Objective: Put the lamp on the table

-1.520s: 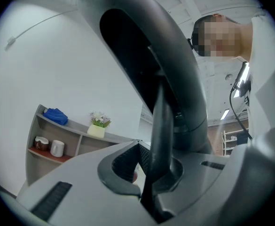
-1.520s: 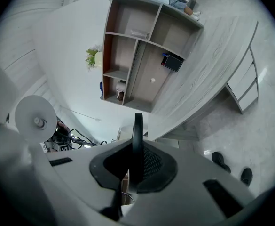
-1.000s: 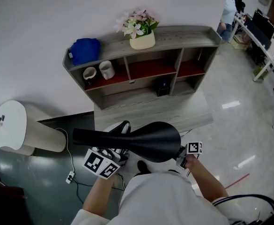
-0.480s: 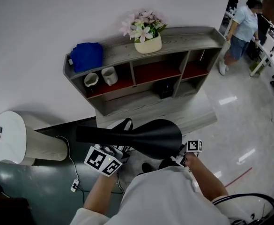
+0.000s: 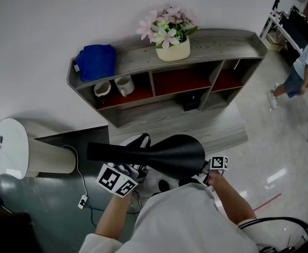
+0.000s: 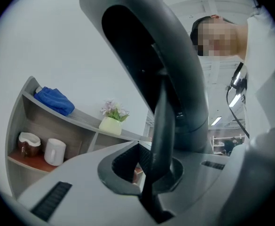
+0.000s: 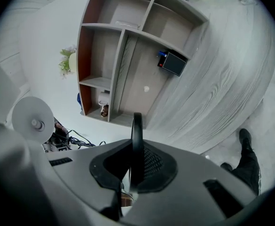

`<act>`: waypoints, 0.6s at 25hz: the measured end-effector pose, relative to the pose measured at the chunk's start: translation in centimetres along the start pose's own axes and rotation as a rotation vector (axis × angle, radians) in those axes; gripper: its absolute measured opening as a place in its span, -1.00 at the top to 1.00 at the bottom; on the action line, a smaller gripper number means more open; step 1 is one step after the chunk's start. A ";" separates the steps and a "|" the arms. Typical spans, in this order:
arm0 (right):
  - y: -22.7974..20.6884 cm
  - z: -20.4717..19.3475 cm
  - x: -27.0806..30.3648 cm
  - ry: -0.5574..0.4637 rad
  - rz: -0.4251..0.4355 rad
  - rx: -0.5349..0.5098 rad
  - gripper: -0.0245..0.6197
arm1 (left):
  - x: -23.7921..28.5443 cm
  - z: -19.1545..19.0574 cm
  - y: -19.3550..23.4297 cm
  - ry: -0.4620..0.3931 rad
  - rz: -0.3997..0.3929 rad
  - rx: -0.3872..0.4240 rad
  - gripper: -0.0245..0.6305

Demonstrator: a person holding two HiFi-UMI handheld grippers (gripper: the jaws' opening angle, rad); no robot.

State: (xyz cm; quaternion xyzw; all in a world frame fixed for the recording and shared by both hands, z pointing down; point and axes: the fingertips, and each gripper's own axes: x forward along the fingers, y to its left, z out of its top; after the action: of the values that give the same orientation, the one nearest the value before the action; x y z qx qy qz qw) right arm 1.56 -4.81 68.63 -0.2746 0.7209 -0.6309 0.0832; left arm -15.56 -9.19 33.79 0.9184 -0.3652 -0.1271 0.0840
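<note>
The left hand-held gripper (image 5: pixel 117 179) (image 6: pixel 151 168) is clenched on a thin bar of the black lamp (image 5: pixel 159 154), and the right hand-held gripper (image 5: pixel 214 167) (image 7: pixel 136 159) is clenched on its thin rim. The lamp is held in the air, near the front edge of the grey wooden tabletop (image 5: pixel 217 128). On the tabletop, against a white wall, a shelf unit (image 5: pixel 143 62) carries potted flowers (image 5: pixel 172 41) and a blue cloth (image 5: pixel 97 61).

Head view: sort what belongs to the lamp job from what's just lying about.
Job: lamp, table, left hand-held gripper, right hand-held gripper.
Lying about: flowers, blue cloth, white mug, black box.
</note>
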 end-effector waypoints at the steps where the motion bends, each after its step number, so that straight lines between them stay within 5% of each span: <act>1: -0.6 0.5 0.0 0.005 -0.018 0.016 0.85 | 0.5 -0.2 0.3 0.000 0.004 -0.001 0.91; 15: -6.5 10.3 0.0 0.099 -0.074 0.012 0.85 | 8.9 -5.1 3.0 0.033 0.071 -0.027 0.91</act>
State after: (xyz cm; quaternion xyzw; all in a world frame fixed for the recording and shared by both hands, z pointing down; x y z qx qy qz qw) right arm 8.22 -14.06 72.84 -0.2689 0.7097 -0.6506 0.0255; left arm -9.74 -17.20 37.87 0.9056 -0.3943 -0.1139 0.1070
